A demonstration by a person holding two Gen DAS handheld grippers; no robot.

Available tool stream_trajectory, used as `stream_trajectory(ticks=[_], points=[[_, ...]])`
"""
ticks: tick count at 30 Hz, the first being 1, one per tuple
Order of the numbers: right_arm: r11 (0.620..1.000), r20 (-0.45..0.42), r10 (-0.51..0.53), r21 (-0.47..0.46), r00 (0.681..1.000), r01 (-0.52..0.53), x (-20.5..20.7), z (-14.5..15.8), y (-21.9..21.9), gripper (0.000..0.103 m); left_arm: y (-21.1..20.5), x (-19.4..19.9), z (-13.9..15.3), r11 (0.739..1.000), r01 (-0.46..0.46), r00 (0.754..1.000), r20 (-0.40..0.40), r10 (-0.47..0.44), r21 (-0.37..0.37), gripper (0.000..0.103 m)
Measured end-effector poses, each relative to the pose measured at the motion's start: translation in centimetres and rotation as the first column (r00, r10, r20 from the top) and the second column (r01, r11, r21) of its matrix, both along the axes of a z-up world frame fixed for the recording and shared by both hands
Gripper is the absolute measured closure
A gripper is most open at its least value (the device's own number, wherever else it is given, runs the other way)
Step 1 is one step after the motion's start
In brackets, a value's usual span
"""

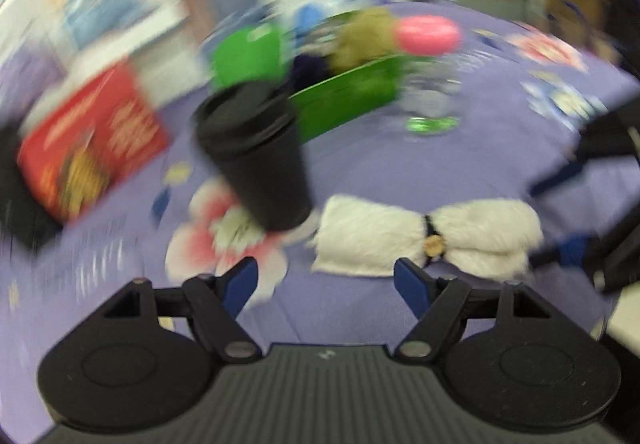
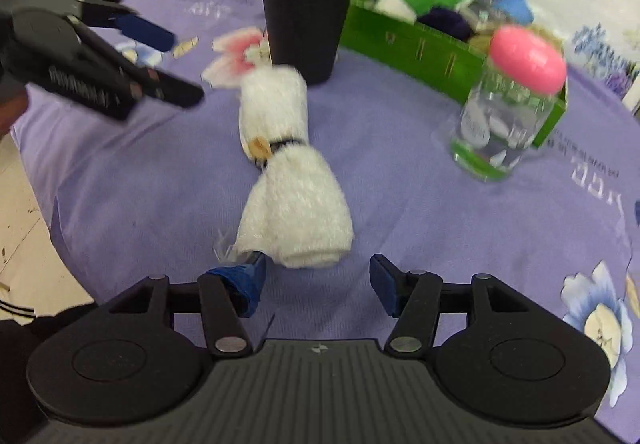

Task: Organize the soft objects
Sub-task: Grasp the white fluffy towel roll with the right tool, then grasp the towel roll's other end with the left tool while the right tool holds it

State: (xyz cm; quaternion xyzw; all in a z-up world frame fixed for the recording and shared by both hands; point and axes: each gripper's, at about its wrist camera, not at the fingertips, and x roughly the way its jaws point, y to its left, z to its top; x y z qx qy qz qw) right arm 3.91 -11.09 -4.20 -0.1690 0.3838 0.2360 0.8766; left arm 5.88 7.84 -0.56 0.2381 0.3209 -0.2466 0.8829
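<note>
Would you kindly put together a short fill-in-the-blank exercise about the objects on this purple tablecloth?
1. The rolled white towel is bound at its middle by a ____ band.
2. The clear glass jar has a ____ lid.
3. Soft items already sit in the ____ box behind the black cup.
4. The right gripper and the left gripper both have their jaws ____.

Missing words: black; pink; green; open

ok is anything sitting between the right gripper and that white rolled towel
Nothing visible does. The right gripper is open, with the white towel roll lying just beyond its fingertips on the purple tablecloth.
</note>
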Motion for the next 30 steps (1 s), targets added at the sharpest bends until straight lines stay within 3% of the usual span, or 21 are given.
stream_trajectory(ticks=[3,7,11,17,20,22,27,29,30], points=[[0.998,-0.001,0.006,0.064,1.000,-0.006,0.8,0.6,0.1,0.060,-0.3,0.7,0.5,0.967,0.238,0.968,0.055,-0.243,0.090,0.026],[0.996,-0.024,0.013,0.083,1.000,-0.011,2.2,0.6,0.9,0.060,-1.1,3.4,0.5,0.880,0.453,0.891,-0.037,-0.453,0.143,0.025],[0.997,-0.067,0.005,0.080,0.998,0.000,3.5,0.3,1.3,0.060,-3.0,4.7,-0.8,0.784,0.583,0.812,-0.101,-0.575,0.213,0.025],[0.997,-0.161,0.040,0.064,0.986,-0.030,5.2,-1.7,1.9,0.059,-4.9,5.7,-2.6,0.664,0.711,0.702,-0.174,-0.691,0.232,0.024],[0.996,-0.146,0.085,0.035,0.986,-0.080,5.3,-2.3,2.5,0.055,-5.6,6.0,-4.1,0.615,0.745,0.666,-0.269,-0.695,0.258,0.023],[0.994,-0.133,0.102,0.039,0.986,-0.098,5.3,-2.6,2.3,0.055,-5.6,6.0,-4.5,0.614,0.746,0.666,-0.268,-0.696,0.258,0.022],[0.992,-0.091,0.111,0.077,0.990,-0.104,5.0,-3.1,1.6,0.050,-5.7,7.4,-4.5,0.692,0.695,0.711,-0.331,-0.621,0.195,0.023],[0.993,-0.082,0.100,0.064,0.992,-0.095,4.8,-3.1,2.0,0.049,-5.9,7.7,-4.4,0.713,0.677,0.722,-0.351,-0.596,0.180,0.032],[0.994,-0.078,0.103,0.055,0.992,-0.099,4.8,-3.0,2.2,0.048,-6.0,7.7,-4.3,0.723,0.668,0.729,-0.351,-0.587,0.179,0.044]])
